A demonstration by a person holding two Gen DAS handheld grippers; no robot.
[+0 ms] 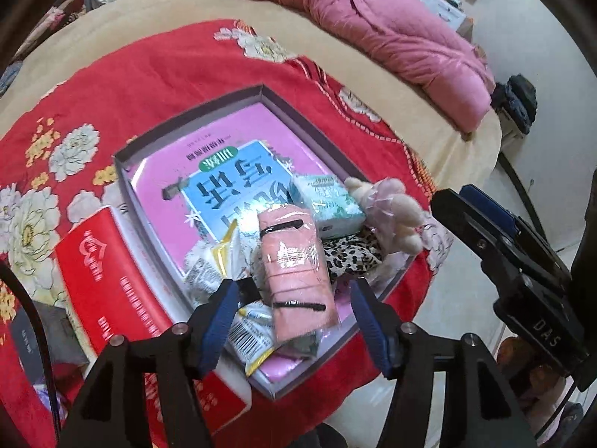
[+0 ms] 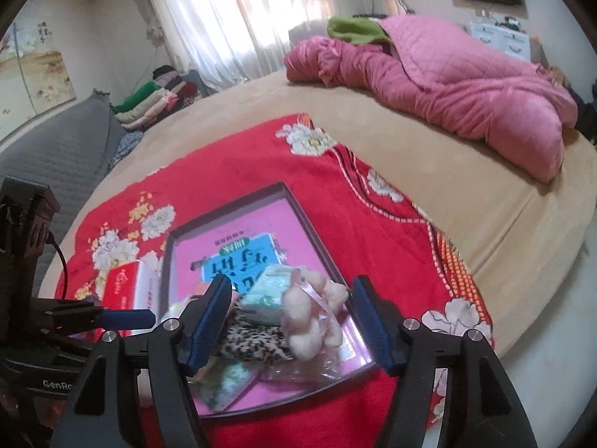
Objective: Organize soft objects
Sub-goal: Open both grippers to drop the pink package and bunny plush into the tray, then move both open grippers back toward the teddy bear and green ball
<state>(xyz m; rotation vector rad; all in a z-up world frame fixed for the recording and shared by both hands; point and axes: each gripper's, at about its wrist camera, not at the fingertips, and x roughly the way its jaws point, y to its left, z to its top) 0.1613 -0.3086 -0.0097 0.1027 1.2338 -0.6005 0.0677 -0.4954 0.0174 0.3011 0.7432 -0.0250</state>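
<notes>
my left gripper (image 1: 294, 317) hangs released over the near end of the shallow box (image 1: 194, 119), its pads apart around, not pressing, the wrapped pink cloth roll (image 1: 294, 265) lying on the pile there. next right in the box: leopard-print fabric (image 2: 250, 339), then the cream plush toy (image 2: 309, 313). my right gripper (image 2: 294, 321) hangs released above them, nothing gripped.

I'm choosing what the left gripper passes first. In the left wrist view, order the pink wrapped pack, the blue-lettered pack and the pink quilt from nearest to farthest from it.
1. Pink wrapped pack, between the open left gripper fingers.
2. Blue-lettered pack, mid-box.
3. Pink quilt, far across the bed.
</notes>
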